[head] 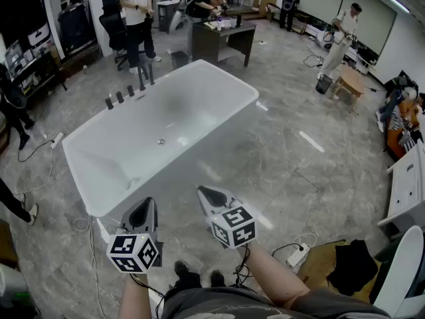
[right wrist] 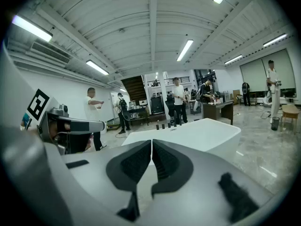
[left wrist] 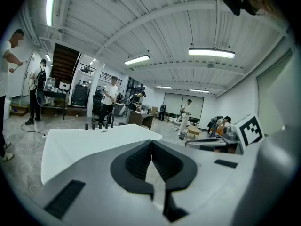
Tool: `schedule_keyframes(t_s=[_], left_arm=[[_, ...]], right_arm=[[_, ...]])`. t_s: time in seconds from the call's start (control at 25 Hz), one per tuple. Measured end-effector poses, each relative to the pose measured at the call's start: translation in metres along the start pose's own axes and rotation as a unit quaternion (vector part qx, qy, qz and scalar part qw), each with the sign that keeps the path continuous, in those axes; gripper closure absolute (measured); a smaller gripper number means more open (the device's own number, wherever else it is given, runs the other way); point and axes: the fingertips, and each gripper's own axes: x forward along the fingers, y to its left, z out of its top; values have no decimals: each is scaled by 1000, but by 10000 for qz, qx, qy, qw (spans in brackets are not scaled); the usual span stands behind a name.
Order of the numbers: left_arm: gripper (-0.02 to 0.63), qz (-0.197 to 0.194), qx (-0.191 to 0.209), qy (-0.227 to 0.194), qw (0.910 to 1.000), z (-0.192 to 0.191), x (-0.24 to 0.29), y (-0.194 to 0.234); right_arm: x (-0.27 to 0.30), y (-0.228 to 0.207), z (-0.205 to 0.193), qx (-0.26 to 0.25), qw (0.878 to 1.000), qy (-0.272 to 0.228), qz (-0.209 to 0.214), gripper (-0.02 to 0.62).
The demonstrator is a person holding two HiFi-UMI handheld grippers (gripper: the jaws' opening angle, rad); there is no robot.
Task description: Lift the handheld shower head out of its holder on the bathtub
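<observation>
A white freestanding bathtub [head: 199,102] stands on the grey floor ahead of me. Along its far left rim runs a row of dark fittings [head: 130,90]; the tallest ones [head: 145,73] stand at the row's far end, and I cannot tell which is the shower head. My left gripper [head: 149,207] and right gripper [head: 205,193] hover side by side short of the tub's near rim, both shut and empty. The left gripper view shows the shut gripper [left wrist: 151,143] with the tub [left wrist: 84,142] and fittings [left wrist: 99,125] beyond. In the right gripper view the shut gripper [right wrist: 151,142] points at the tub [right wrist: 197,132] and the fittings [right wrist: 167,125].
A dark desk [head: 223,37] with people around it stands behind the tub. Cables and a power strip [head: 296,254] lie on the floor near my feet. A white cabinet [head: 406,191] is at the right, and a low wooden table [head: 350,82] stands at the far right.
</observation>
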Motion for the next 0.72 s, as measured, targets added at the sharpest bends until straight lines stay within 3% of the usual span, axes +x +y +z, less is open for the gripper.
schedule_keyframes(t_s=[0.72], left_arm=[[591,5,33,-4,10000,-12,-7,-27]], right_arm=[[-32,-1,-8,30,10000,-72,11,566]])
